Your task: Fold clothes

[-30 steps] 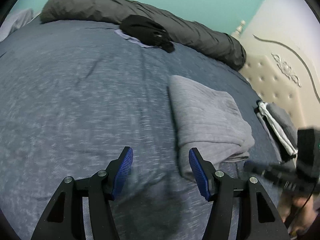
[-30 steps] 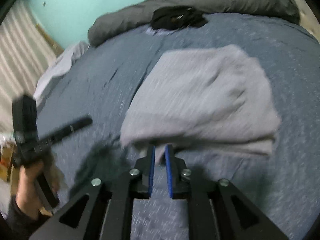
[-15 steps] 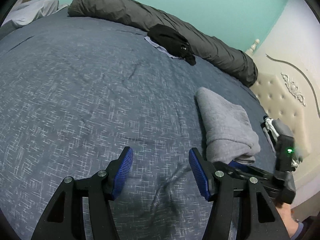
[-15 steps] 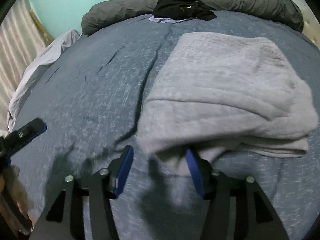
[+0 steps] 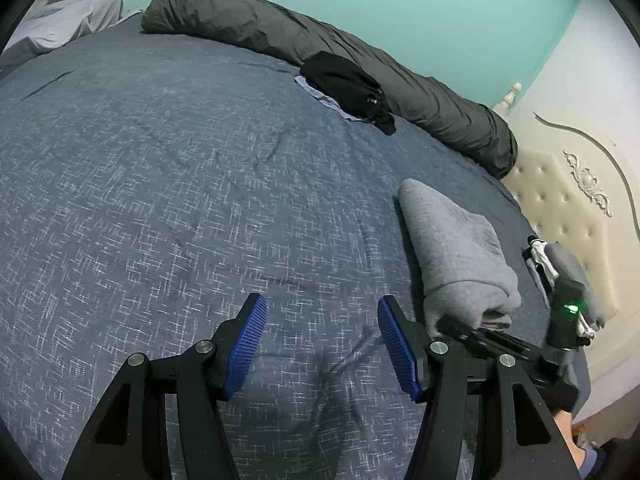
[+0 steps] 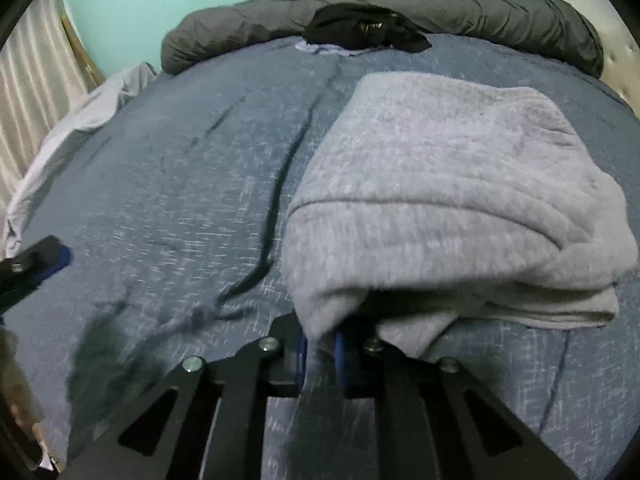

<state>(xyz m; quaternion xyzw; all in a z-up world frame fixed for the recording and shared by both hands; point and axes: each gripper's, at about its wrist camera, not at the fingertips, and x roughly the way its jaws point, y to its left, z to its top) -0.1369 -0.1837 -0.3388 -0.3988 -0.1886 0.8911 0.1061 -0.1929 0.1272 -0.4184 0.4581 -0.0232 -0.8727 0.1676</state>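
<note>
Our left claw [image 5: 322, 350] hangs spread and empty over the bed [image 5: 160, 200], with one folded grey garment [image 5: 452, 248] at three o'clock and one black garment [image 5: 348, 88] at one o'clock. Our right claw [image 6: 322, 354] is clenched on the grey garment's near edge; we judge it best to draw slowly, keeping the layers stacked.

Folded grey garment [image 6: 448, 184] lies on the bed, near edge pinched.
</note>
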